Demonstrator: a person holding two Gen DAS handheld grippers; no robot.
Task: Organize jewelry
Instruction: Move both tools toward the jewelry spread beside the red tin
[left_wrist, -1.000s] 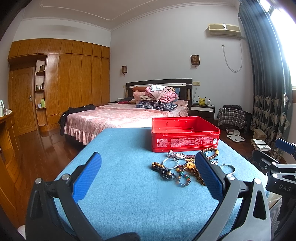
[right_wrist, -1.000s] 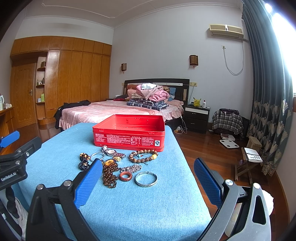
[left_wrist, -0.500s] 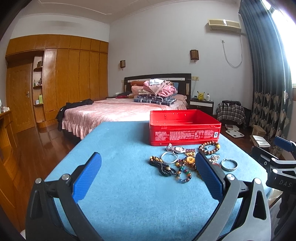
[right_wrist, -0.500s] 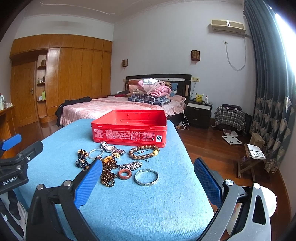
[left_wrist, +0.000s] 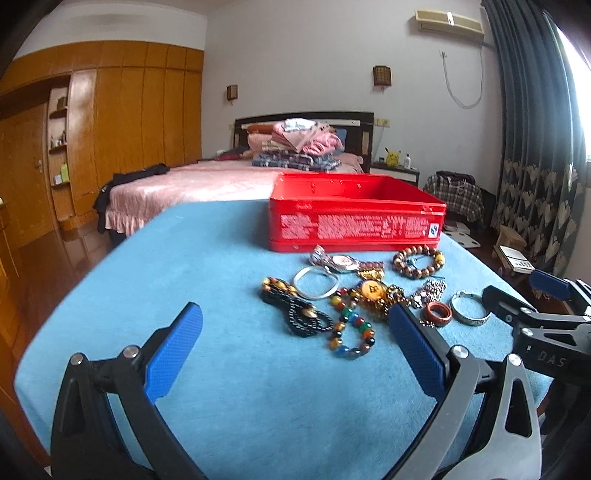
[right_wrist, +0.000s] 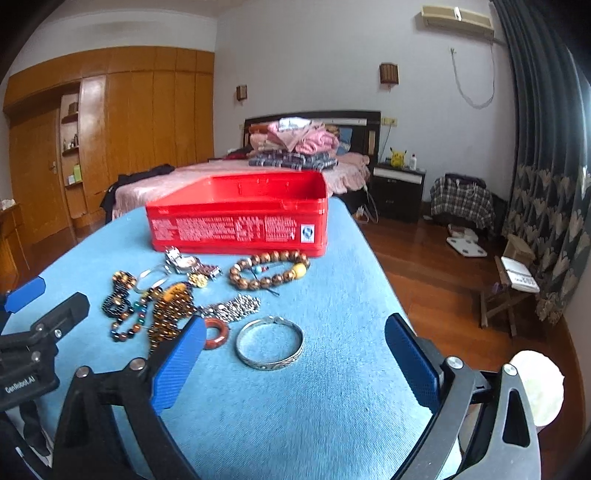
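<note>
An open red tin box (left_wrist: 354, 218) (right_wrist: 240, 221) stands on the blue-covered table (left_wrist: 207, 266) (right_wrist: 332, 406). In front of it lies a loose pile of jewelry: a wooden bead bracelet (right_wrist: 269, 269) (left_wrist: 417, 260), a watch (left_wrist: 340, 262), a silver bangle (right_wrist: 269, 343) (left_wrist: 471, 314), a red ring (right_wrist: 216, 334) (left_wrist: 437, 314), a multicoloured bead bracelet (left_wrist: 351, 332) and a dark bead string (left_wrist: 301, 314). My left gripper (left_wrist: 295, 350) is open, just short of the pile. My right gripper (right_wrist: 295, 358) is open too, with the silver bangle lying between its fingers' lines.
Beyond the table stands a bed (left_wrist: 192, 184) with folded clothes (right_wrist: 295, 144). A wooden wardrobe (left_wrist: 110, 122) fills the left wall. To the right are wooden floor (right_wrist: 436, 266), a nightstand (right_wrist: 399, 192), a small stool (right_wrist: 513, 284) and a curtain (right_wrist: 546, 147).
Both grippers have moved forward and lower toward the jewelry, which now looks larger and nearer. Both stay open.
</note>
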